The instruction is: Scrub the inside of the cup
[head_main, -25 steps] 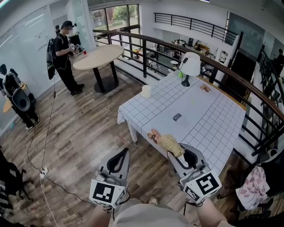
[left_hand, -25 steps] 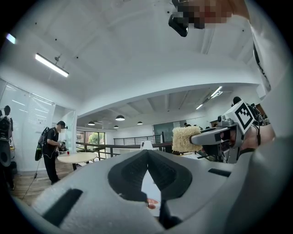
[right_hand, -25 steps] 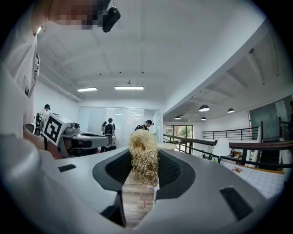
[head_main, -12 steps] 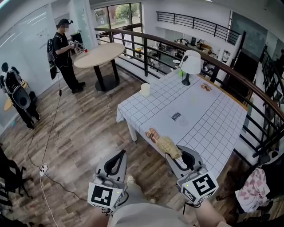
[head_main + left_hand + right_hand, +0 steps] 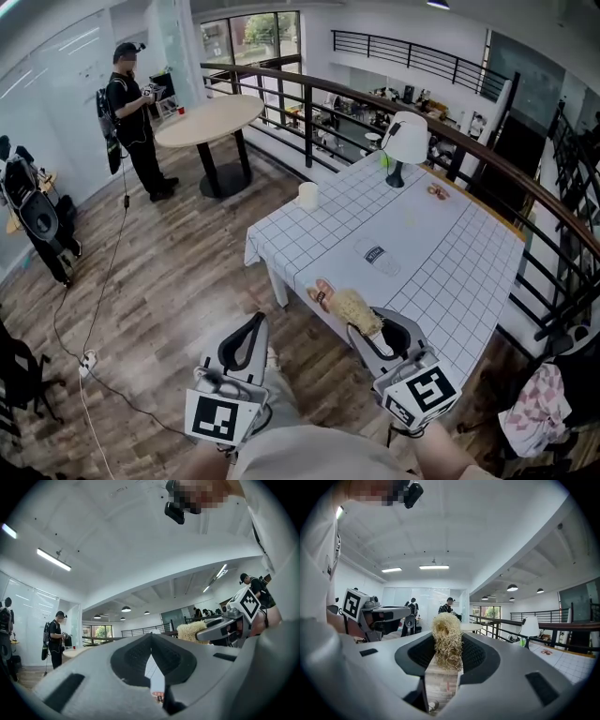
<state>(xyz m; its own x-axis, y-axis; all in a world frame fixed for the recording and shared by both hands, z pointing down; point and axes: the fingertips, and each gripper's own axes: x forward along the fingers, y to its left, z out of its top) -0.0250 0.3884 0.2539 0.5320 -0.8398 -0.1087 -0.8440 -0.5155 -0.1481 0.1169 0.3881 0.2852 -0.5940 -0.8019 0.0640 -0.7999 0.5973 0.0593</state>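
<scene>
The person is holding both grippers low in front of the body, at the near end of a table (image 5: 441,272) covered with a white grid-patterned cloth. The right gripper (image 5: 370,330) is clamping a pale, straw-coloured fibrous scrubber (image 5: 354,306). In the right gripper view the tuft (image 5: 447,637) is sticking up between the closed jaws and pointing roughly level into the room. From above, the scrubber is hanging over the near edge of the table, just beside a small orange-pink item (image 5: 320,292) lying on the cloth.

The left gripper (image 5: 251,330) is hovering over the wooden floor (image 5: 169,281), off the table's near corner, with its jaws pressed together and nothing between them. The left gripper view shows the two pads (image 5: 140,656) meeting along a thin seam.

The white cup (image 5: 307,194) is standing upright on the table's far left corner, well apart from both grippers. A white-shaded lamp (image 5: 405,141) is standing at the far end, and a small dark object (image 5: 375,254) is lying mid-table. Beyond, a person in black (image 5: 131,112) is standing beside a round table (image 5: 208,120) near the black railing (image 5: 309,108).
</scene>
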